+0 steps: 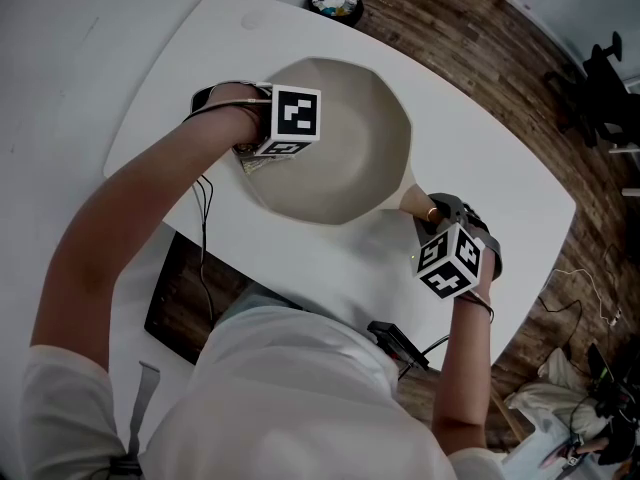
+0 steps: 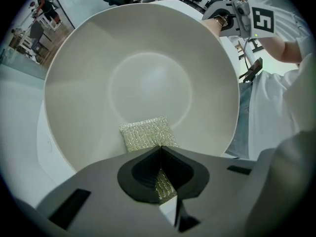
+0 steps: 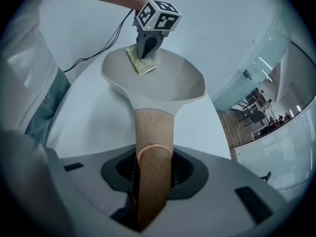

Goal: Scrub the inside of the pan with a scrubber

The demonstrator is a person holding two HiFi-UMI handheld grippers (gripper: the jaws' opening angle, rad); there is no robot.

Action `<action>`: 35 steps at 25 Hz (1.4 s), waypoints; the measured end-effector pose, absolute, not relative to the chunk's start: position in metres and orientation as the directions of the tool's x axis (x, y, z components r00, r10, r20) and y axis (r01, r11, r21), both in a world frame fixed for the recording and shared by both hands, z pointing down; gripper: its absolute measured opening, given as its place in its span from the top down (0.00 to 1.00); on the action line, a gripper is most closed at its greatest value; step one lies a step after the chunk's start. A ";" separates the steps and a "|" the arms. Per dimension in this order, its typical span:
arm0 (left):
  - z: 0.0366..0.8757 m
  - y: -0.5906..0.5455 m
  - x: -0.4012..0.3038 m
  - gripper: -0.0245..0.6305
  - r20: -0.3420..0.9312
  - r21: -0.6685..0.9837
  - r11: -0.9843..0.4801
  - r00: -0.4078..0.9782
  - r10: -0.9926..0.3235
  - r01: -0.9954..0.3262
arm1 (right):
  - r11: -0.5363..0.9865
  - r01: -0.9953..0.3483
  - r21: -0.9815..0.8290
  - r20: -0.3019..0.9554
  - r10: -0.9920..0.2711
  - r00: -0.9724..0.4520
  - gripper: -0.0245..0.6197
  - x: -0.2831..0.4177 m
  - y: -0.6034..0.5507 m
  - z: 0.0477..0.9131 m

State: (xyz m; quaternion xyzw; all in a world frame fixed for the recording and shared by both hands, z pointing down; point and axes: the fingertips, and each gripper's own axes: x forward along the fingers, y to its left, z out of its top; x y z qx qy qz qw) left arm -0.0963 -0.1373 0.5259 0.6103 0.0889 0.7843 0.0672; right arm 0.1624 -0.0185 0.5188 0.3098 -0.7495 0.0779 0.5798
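A cream pan (image 1: 345,153) (image 2: 148,78) (image 3: 168,85) sits on the white table (image 1: 200,58). Its wooden handle (image 3: 154,147) (image 1: 417,200) runs back between the jaws of my right gripper (image 3: 154,179) (image 1: 440,230), which is shut on it. My left gripper (image 2: 160,174) (image 1: 262,153) (image 3: 146,48) points steeply down at the pan's left inner wall and is shut on a glittery gold-green scrubber (image 2: 146,134) (image 3: 140,62) (image 1: 252,163). The scrubber's free end lies flat against the pan's sloped inside surface.
A small container of oddments (image 1: 337,0) stands at the table's far edge. A dark flat panel (image 1: 185,303) lies under the table's near-left edge. Wooden floor (image 1: 500,78) surrounds the table on the right, with cables (image 1: 580,298) trailing there.
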 end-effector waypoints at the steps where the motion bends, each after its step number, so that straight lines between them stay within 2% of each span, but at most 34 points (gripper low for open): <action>1: 0.526 -0.133 -0.097 0.94 0.940 0.239 -0.971 -0.249 0.232 -0.002 | 0.795 -0.556 0.242 0.918 -0.374 -0.135 0.76 0.163 -0.018 0.519; 21: 0.527 -0.077 -0.085 0.94 0.866 0.463 -0.884 -0.179 0.466 -0.060 | 0.775 -0.581 0.246 0.922 -0.373 -0.107 0.76 0.164 -0.016 0.519; 35: 0.526 -0.042 -0.057 0.94 0.840 0.532 -0.847 -0.115 0.530 -0.014 | 0.776 -0.582 0.241 0.926 -0.364 -0.103 0.76 0.164 -0.012 0.517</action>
